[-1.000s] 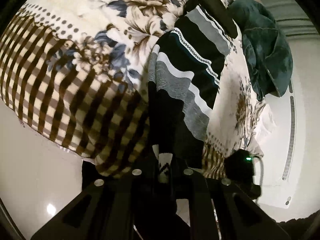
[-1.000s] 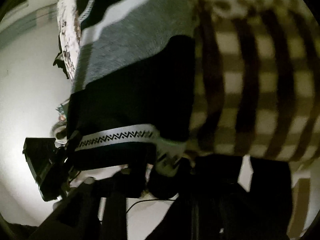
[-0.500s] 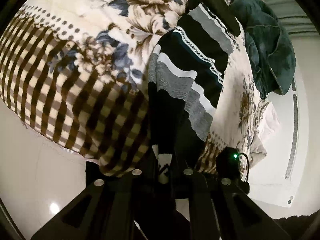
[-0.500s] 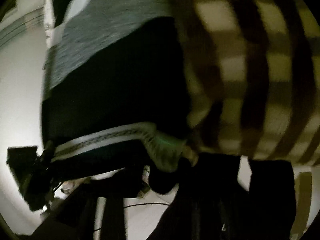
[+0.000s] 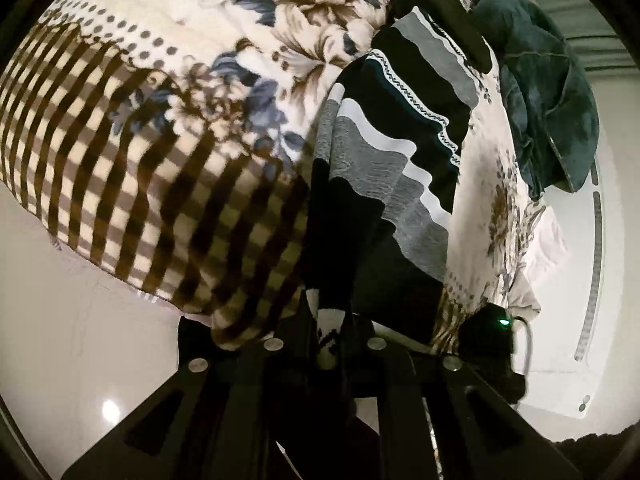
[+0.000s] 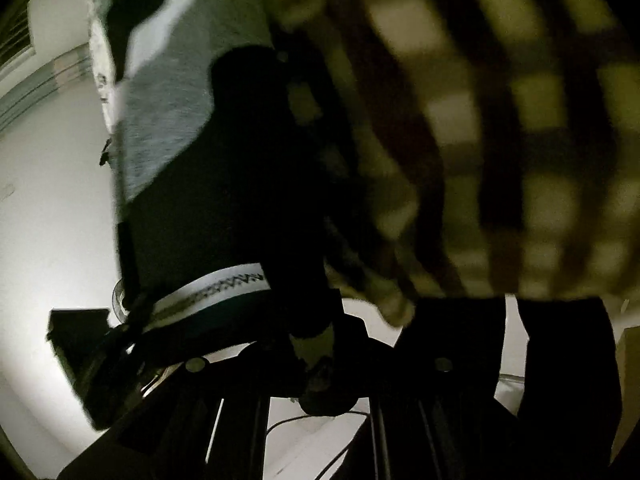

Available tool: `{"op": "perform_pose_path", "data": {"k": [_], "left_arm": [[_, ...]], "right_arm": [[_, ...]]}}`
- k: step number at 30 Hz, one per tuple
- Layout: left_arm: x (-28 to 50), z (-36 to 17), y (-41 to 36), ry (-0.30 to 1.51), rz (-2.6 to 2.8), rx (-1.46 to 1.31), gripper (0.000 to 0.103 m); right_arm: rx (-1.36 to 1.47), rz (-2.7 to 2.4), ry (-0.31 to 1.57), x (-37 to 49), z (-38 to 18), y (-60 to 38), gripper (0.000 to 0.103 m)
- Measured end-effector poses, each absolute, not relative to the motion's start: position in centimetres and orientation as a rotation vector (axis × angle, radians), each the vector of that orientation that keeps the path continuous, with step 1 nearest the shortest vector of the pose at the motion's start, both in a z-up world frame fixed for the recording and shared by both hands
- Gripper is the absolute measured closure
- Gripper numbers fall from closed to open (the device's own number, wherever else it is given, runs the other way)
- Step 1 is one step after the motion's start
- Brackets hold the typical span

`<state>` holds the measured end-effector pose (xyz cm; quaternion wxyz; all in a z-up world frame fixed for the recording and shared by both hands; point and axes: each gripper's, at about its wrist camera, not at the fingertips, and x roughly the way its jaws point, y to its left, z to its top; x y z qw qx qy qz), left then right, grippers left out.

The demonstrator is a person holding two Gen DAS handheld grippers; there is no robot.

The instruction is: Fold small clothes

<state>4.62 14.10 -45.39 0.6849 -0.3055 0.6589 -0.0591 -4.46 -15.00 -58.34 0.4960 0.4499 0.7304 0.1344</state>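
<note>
A small striped garment point(image 5: 384, 152) in black, grey and white bands with a zigzag trim lies on a blanket-covered bed and hangs over its edge. My left gripper point(image 5: 330, 332) is shut on the garment's hem at the bed edge. In the right wrist view the same garment point(image 6: 208, 168) hangs close in front, dark and blurred. My right gripper point(image 6: 316, 356) is shut on another part of its hem. The other gripper's body point(image 5: 486, 336) shows at the lower right of the left wrist view.
The bed carries a floral blanket point(image 5: 224, 60) with a brown checked border point(image 5: 132, 184). A dark green garment point(image 5: 548, 92) lies bunched at the far right of the bed. A long black object point(image 5: 444, 12) lies beyond the striped garment. White glossy floor point(image 5: 72, 340) lies below.
The right gripper has moved closer under the bed edge with the hem, so the checked blanket now fills more of its view. The left view has shifted only slightly.
</note>
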Motion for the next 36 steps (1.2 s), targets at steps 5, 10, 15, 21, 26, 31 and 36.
{"op": "perform_pose_path", "data": {"k": [5,10,15,21,26,31,36], "left_arm": [[5.3,-43.8,14.0,1.431,-0.148,-0.722,0.095],[8.1,-40.5,13.2,1.329,-0.197,-0.767,0.095],[15.9,-36.9,11.4,1.16,-0.284,-0.78,0.095],[29.5,-36.6,9.2,1.042,-0.36,-0.76,0.095],[42.2,-40.7,10.4,1.069,-0.377,-0.744,0.095],[51.7,-46.0,11.7,1.181,-0.375,-0.831,0.064],[51.2,-46.4,15.3,1.079,-0.363,-0.979,0.035]], "right_arm": [[1.05,0.402,1.623,-3.9,-52.0,-18.7,0.095],[1.013,0.462,1.426,1.2,-45.2,-21.7,0.095],[0.933,0.48,1.279,9.4,-39.5,-22.0,0.095],[0.852,0.416,1.173,21.5,-37.5,-22.4,0.096],[0.796,0.33,1.134,33.7,-39.3,-23.0,0.096],[0.827,0.283,1.211,44.3,-43.8,-23.4,0.088],[0.865,0.261,1.135,44.8,-43.6,-25.6,0.035]]}}
